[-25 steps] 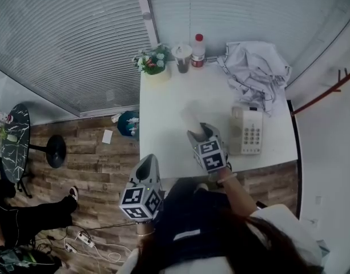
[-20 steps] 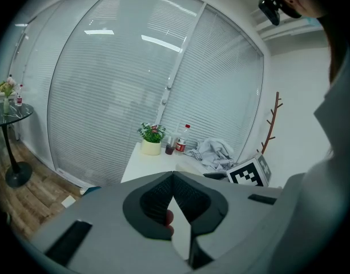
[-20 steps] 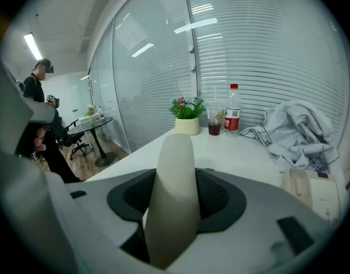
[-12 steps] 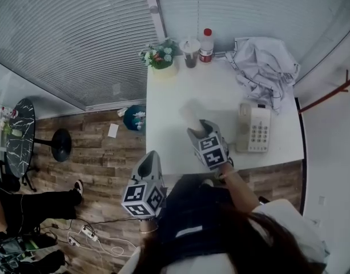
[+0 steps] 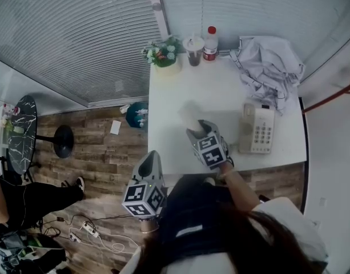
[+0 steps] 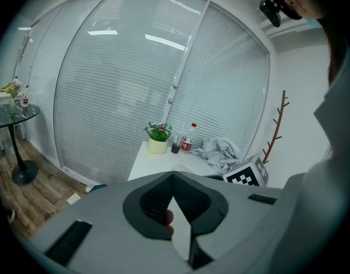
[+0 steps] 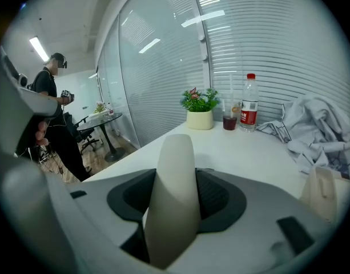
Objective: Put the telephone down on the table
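My right gripper is shut on the cream telephone handset, which sticks out forward past the jaws over the white table. In the right gripper view the handset stands upright between the dark pads of my right gripper. The telephone base with its keypad lies on the table to the right of the gripper; it is also seen as the telephone base at the right edge. My left gripper hangs off the table's front left corner, jaws closed on nothing.
A potted plant, a cup and a red-capped bottle line the table's far edge. A crumpled grey cloth lies behind the telephone base. A black round table and a person are off to the left.
My right gripper with the handset has sunk slightly toward the table and sits a little farther left of the telephone base. The left gripper has kept its place.
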### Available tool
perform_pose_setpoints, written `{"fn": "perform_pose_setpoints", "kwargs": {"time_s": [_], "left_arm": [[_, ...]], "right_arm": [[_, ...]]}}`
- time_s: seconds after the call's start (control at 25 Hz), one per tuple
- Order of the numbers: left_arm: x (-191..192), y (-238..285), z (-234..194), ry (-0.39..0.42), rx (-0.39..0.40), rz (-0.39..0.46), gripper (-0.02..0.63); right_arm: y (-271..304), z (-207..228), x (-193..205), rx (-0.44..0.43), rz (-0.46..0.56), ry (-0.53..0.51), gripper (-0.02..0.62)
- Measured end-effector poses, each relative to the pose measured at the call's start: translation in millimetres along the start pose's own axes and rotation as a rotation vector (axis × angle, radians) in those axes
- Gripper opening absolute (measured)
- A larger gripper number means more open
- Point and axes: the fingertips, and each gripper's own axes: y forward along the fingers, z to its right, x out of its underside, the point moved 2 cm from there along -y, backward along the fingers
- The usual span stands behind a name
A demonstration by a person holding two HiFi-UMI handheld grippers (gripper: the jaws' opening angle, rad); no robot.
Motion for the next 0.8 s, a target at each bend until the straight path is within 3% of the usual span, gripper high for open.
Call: {"fn": "perform_pose_setpoints", "kwargs": {"time_s": [0.8], "left_arm": [[10.9, 2.3, 3.6, 0.008, -0.005, -0.033, 0.0]], "right_arm": [[14.1, -11.4, 19.2, -0.054, -0.042, -0.012, 0.218]]}}
